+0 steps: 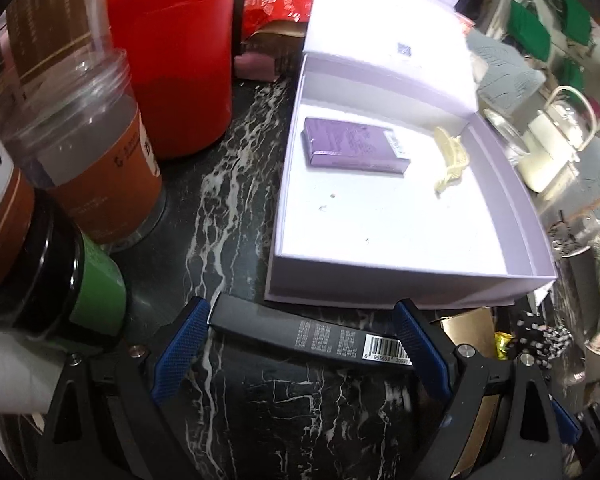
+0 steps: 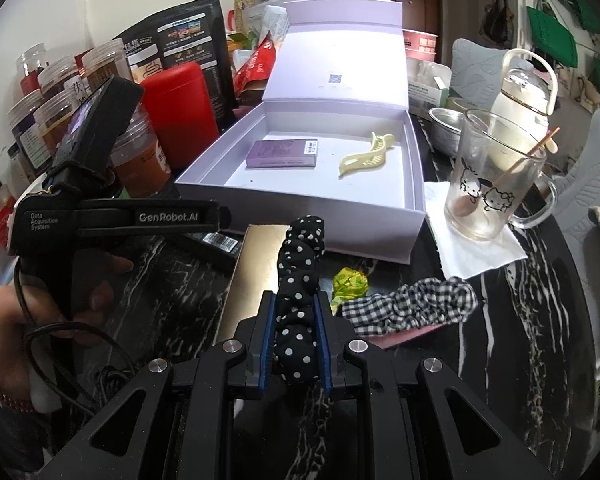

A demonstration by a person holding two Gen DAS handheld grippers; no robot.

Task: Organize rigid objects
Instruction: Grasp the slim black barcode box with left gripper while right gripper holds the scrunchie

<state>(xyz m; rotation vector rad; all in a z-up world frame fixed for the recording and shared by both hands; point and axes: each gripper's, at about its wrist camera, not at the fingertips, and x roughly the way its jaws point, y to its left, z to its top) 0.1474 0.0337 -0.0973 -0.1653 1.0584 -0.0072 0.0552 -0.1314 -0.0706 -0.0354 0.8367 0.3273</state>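
An open lilac box (image 1: pixel 400 284) (image 2: pixel 300 204) holds a purple pack (image 1: pixel 352 146) (image 2: pixel 284 154) and a cream hair claw (image 1: pixel 452 160) (image 2: pixel 366 158). My left gripper (image 1: pixel 300 328) is open, its blue fingers either side of a long black carton with a barcode (image 1: pixel 316 338) that lies on the marble table in front of the box. The carton also shows in the right wrist view (image 2: pixel 216 242). My right gripper (image 2: pixel 296 320) is shut on a black polka-dot scrunchie (image 2: pixel 300 280) and holds it above a gold flat box (image 2: pixel 256 276).
A red canister (image 1: pixel 176 60), plastic jars (image 1: pixel 88 152) and a green-labelled jar (image 1: pixel 84 284) crowd the left. A glass mug (image 2: pixel 492 184) on a napkin, a checked scrunchie (image 2: pixel 416 304) and a yellow-green wrapper (image 2: pixel 350 282) lie to the right.
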